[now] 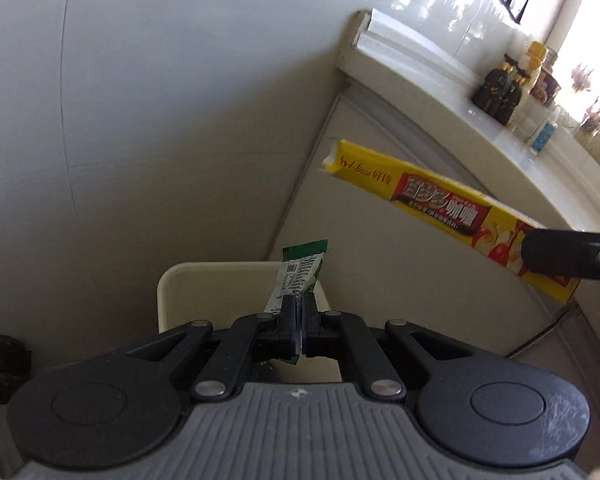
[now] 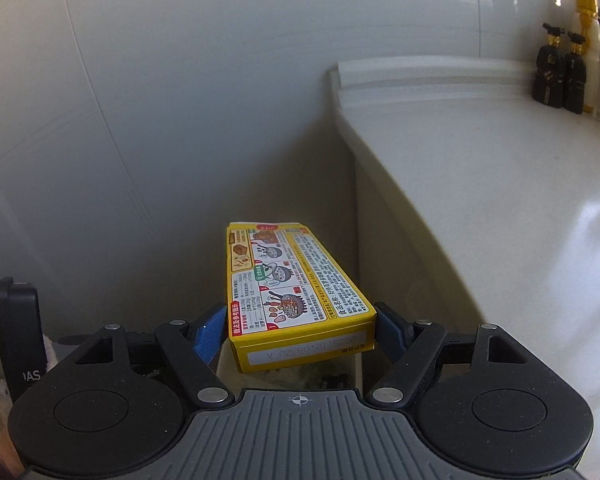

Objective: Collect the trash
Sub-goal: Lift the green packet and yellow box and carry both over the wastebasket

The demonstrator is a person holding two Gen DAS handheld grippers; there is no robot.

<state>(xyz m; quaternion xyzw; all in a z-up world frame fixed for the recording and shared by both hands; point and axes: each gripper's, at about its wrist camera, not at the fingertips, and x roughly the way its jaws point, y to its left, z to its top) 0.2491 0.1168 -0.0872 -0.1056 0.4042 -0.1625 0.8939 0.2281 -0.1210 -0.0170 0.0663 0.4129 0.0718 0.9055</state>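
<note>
Beside the pale desk (image 2: 480, 208), left gripper (image 1: 299, 312) pinched a green wrapper (image 1: 300, 276) above the bin (image 1: 204, 296) while right gripper (image 2: 300, 334) clamped the yellow box (image 2: 292, 280).

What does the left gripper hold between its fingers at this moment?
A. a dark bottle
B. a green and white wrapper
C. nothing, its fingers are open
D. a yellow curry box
B: in the left wrist view, the left gripper is shut on the green and white wrapper, above the cream bin; the yellow curry box is in the right gripper.
</note>
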